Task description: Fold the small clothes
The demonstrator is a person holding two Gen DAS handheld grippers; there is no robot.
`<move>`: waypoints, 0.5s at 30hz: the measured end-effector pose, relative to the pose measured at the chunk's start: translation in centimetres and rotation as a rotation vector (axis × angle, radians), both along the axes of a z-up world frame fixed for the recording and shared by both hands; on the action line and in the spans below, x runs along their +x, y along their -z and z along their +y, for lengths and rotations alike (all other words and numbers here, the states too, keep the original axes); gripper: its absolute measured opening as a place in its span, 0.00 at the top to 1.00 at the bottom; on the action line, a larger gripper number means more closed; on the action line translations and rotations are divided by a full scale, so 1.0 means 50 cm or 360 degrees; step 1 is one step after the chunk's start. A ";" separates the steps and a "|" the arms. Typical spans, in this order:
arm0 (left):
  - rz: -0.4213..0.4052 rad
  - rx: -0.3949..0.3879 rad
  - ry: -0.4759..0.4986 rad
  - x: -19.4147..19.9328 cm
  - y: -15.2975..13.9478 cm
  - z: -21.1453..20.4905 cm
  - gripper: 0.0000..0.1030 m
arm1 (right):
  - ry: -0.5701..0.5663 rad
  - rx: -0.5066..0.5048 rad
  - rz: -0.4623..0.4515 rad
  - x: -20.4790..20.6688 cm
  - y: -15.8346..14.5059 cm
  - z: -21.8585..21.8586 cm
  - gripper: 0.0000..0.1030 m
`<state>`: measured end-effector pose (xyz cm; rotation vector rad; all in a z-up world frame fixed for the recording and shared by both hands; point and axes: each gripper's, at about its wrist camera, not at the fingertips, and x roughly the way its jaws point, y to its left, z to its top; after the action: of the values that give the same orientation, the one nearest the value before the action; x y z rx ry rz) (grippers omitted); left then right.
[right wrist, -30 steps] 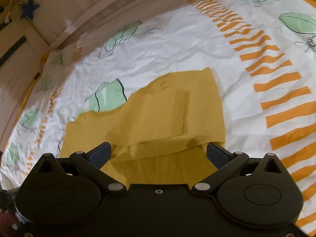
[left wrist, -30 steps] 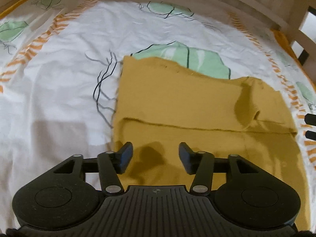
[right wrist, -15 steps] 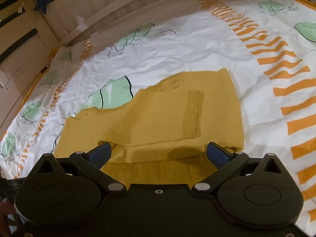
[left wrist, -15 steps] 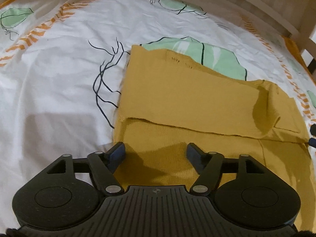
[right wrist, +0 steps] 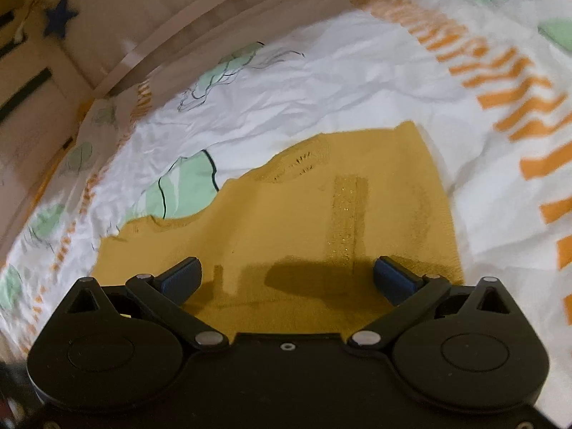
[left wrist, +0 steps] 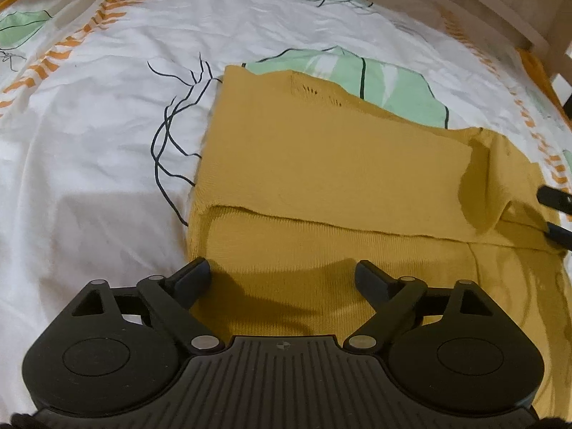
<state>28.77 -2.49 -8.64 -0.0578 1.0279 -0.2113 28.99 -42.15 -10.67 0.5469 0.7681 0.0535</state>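
Mustard knit garment (left wrist: 321,164): soft, light, limp; grab near hem corners; left gripper (left wrist: 282,273) jaws opening, nothing pinched; right gripper (right wrist: 286,273) jaws wide, empty.

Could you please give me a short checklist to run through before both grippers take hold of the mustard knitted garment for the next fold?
1. Mustard-yellow knitted garment lies flat on the white leaf-print bedsheet: ok.
2. First fold laid, its edge straight: ok.
3. Left gripper holds nothing, jaws opening: ok.
4. Right gripper open over the garment: ok.
5. Pads touching fabric: cannot tell.
6. Near hem in view: not ok, hidden behind the grippers.
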 end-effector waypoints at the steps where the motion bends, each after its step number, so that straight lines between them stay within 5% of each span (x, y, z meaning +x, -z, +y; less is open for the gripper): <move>1: 0.0016 0.0009 0.0007 0.001 -0.001 -0.002 0.14 | 0.0013 0.0037 0.0014 0.005 0.006 -0.004 0.00; 10: 0.0090 -0.0051 -0.0012 0.010 -0.008 0.009 0.15 | 0.0090 0.0260 -0.0031 0.001 0.023 -0.039 0.00; 15: 0.0113 -0.0197 -0.0141 0.015 -0.028 0.035 0.16 | 0.0031 0.0233 0.0015 0.010 0.016 -0.040 0.01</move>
<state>29.53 -0.71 -7.24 -0.2243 1.0798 -0.1928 29.50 -44.14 -11.45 0.6938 0.7717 0.0896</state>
